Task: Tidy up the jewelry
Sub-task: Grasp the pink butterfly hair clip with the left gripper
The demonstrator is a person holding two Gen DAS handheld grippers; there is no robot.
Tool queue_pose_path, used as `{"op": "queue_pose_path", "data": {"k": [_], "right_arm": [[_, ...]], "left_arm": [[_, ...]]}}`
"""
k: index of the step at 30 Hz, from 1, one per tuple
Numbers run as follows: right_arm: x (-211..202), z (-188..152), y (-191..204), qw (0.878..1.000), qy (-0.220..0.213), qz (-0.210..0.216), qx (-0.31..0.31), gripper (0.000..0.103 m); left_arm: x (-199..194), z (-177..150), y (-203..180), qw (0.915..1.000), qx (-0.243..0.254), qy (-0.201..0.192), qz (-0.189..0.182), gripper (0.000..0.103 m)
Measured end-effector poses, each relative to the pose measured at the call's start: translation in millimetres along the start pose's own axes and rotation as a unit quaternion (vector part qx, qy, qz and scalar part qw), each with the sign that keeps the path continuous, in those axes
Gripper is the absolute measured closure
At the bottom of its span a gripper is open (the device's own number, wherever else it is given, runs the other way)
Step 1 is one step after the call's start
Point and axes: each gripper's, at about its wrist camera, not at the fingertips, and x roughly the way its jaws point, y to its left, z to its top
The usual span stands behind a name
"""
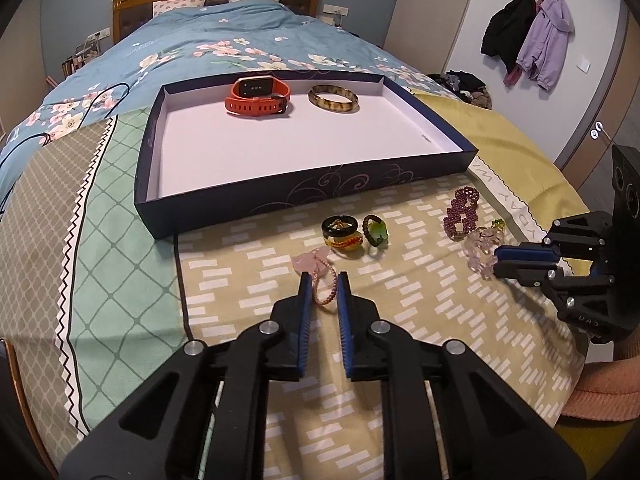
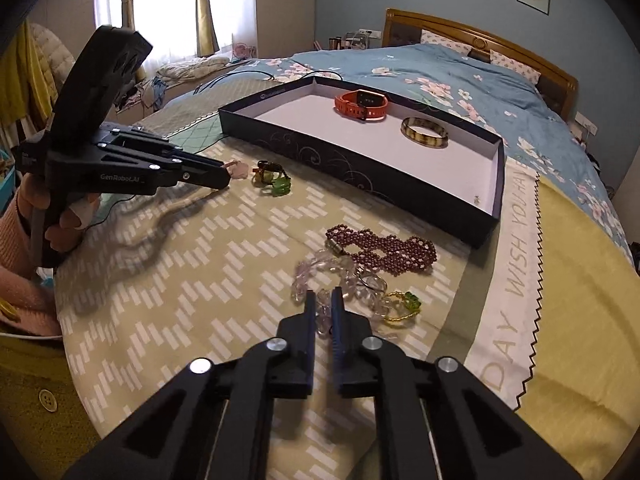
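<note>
A dark blue tray [image 1: 256,196] [image 2: 360,172] on the bed holds an orange watch [image 1: 258,96] [image 2: 362,105] and a tortoiseshell bangle [image 1: 333,98] [image 2: 424,132]. My left gripper [image 1: 324,280] [image 2: 226,174] is closed around a pink bead bracelet [image 1: 322,280] with a pink stone. My right gripper [image 2: 322,300] [image 1: 496,258] is closed on a clear crystal bracelet [image 2: 320,272] [image 1: 478,252]. Loose on the blanket lie a maroon bead bracelet [image 1: 462,212] [image 2: 384,250], a dark bangle [image 1: 340,232], a green-stone bracelet [image 1: 376,232] [image 2: 276,184] and a yellow-green bead piece [image 2: 404,308].
The yellow-green patterned blanket [image 1: 400,320] covers the bed's foot; a blue floral duvet [image 1: 240,48] lies behind the tray. Black cables [image 1: 100,96] run at the left. Coats [image 1: 528,36] hang on the right wall.
</note>
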Motion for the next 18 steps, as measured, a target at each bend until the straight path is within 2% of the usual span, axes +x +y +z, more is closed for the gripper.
{"op": "queue_pose_path", "data": {"k": [7,13,15,17,18], "right_arm": [[-1.2,1.4,-7.5,0.999,-0.004,0.017,0.027,0.096],[-1.1,-3.2,1.1,1.0,0.007,0.008,-0.011,0.088],[0.2,-3.8,1.6,1.0,0.004,0.009,-0.014,0.089],[0.7,-3.1,1.9,1.0,0.001,0.011,-0.013,0.097],[0.9,-2.8,2.1,1.0,0.0,0.012,-0.011,0.097]], "left_arm": [[-0.2,0.4,0.0,1.0,-0.004,-0.001,-0.005,0.092],[-0.5,0.3,0.6,1.0,-0.006,-0.001,-0.007,0.092],[-0.7,0.2,0.3,1.0,-0.005,-0.001,-0.005,0.092],[-0.6,-0.2,0.3,1.0,-0.004,-0.002,-0.004,0.093],[-0.4,-0.3,0.3,1.0,-0.004,-0.002,-0.004,0.098]]}}
